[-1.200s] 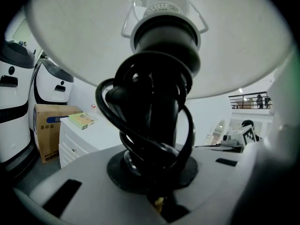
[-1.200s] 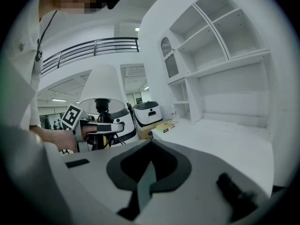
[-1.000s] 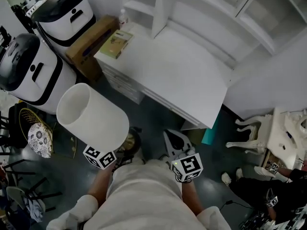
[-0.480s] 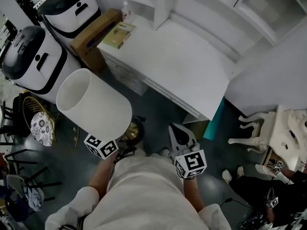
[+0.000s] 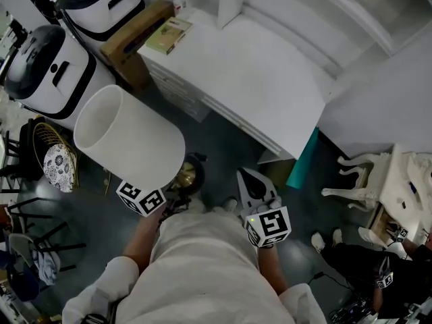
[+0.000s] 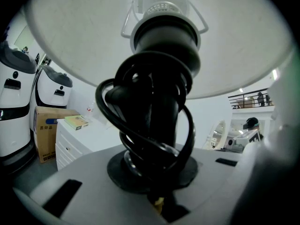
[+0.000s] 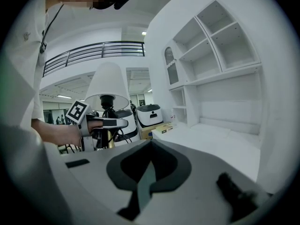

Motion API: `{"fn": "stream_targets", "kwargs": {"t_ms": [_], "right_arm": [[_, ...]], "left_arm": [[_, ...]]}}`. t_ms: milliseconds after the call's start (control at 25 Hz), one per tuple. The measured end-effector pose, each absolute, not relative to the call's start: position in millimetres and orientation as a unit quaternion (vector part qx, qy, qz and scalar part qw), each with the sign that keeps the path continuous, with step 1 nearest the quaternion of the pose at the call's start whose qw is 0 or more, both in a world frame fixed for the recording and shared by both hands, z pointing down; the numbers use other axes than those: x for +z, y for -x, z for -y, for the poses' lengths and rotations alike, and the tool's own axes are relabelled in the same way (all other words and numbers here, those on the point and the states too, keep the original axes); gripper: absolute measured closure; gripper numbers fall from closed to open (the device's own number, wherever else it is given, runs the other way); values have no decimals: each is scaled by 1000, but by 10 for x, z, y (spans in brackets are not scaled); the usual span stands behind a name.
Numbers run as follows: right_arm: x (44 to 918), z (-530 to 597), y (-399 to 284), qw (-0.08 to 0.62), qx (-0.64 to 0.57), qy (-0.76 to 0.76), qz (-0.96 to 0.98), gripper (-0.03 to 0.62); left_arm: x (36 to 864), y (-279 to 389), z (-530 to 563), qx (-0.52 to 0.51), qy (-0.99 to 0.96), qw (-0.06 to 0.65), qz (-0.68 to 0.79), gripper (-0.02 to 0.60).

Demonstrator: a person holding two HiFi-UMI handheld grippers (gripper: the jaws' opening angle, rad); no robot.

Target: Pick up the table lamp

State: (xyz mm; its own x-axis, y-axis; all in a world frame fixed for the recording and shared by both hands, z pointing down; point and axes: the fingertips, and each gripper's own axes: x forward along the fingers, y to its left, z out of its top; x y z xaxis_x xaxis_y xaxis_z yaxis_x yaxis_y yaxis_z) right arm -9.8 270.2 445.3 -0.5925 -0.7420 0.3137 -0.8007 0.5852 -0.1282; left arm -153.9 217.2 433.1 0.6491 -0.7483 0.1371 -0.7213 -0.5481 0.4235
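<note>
Table lamp point(image 5: 128, 140) stands with its stem clamped in left claw point(image 5: 174, 196); right claw point(image 5: 250, 179) closed, empty.

Ahead of the right fingers point(image 7: 201, 191) we see a white tabletop point(image 7: 215, 137) under white wall shelves point(image 7: 220, 46); left of those fingers, a cardboard box point(image 5: 135, 42) and two white-and-black units point(image 5: 44, 73) stand on the dark floor point(image 5: 223, 147).

Prob. a lab hall: mezzanine railing point(image 7: 93, 48), white robot-like units point(image 5: 47, 66), staged white desk point(image 5: 256, 79) w/ shelves point(image 7: 220, 55).
</note>
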Motion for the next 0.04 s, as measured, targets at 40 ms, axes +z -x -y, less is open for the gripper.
{"fn": "stream_targets", "kwargs": {"t_ms": [40], "right_arm": [[4458, -2714, 88, 115, 131, -437, 882, 583]], "left_arm": [[4337, 1527, -2188, -29, -879, 227, 418, 537]]}}
